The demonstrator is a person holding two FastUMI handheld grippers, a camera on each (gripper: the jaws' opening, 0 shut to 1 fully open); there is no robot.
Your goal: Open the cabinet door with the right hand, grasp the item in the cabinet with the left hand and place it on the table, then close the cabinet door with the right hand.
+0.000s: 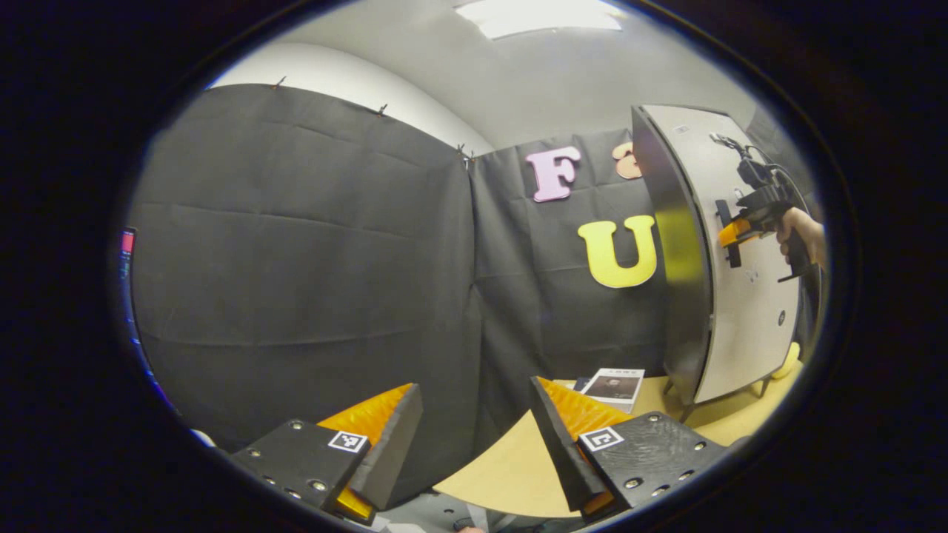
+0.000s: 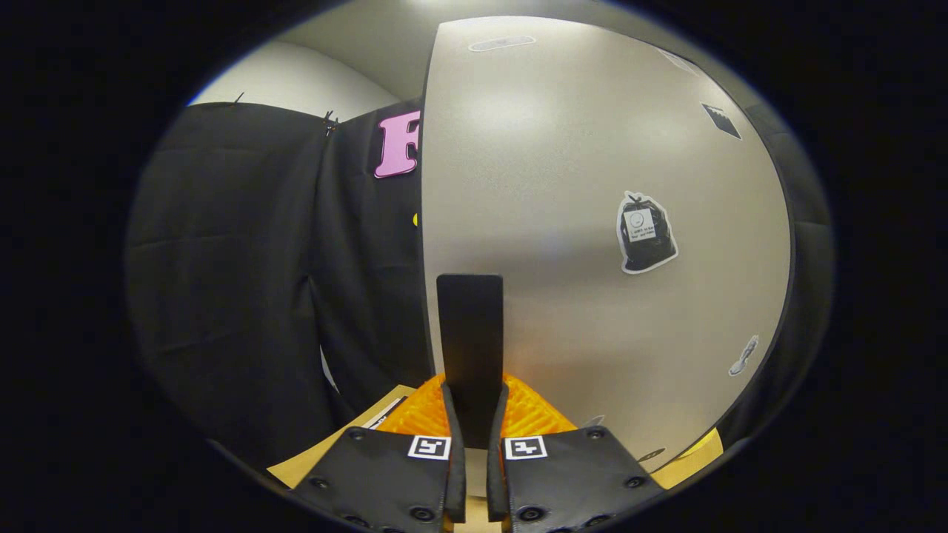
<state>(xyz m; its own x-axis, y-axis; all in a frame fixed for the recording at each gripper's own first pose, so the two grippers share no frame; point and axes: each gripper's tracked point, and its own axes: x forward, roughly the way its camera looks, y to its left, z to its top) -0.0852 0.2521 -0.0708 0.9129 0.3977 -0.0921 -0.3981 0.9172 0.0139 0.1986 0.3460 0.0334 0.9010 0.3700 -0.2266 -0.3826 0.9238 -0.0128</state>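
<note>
Black-draped booth, right hand-held gripper (image 2: 474, 414) clamped on cabinet door handle (image 2: 469, 333), left hand-held gripper (image 1: 474, 422) spread wide, empty.

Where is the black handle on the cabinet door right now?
In the right gripper view the handle stands upright at bottom centre, clamped between the right gripper's fingers, near the left edge of the cabinet door.
</note>
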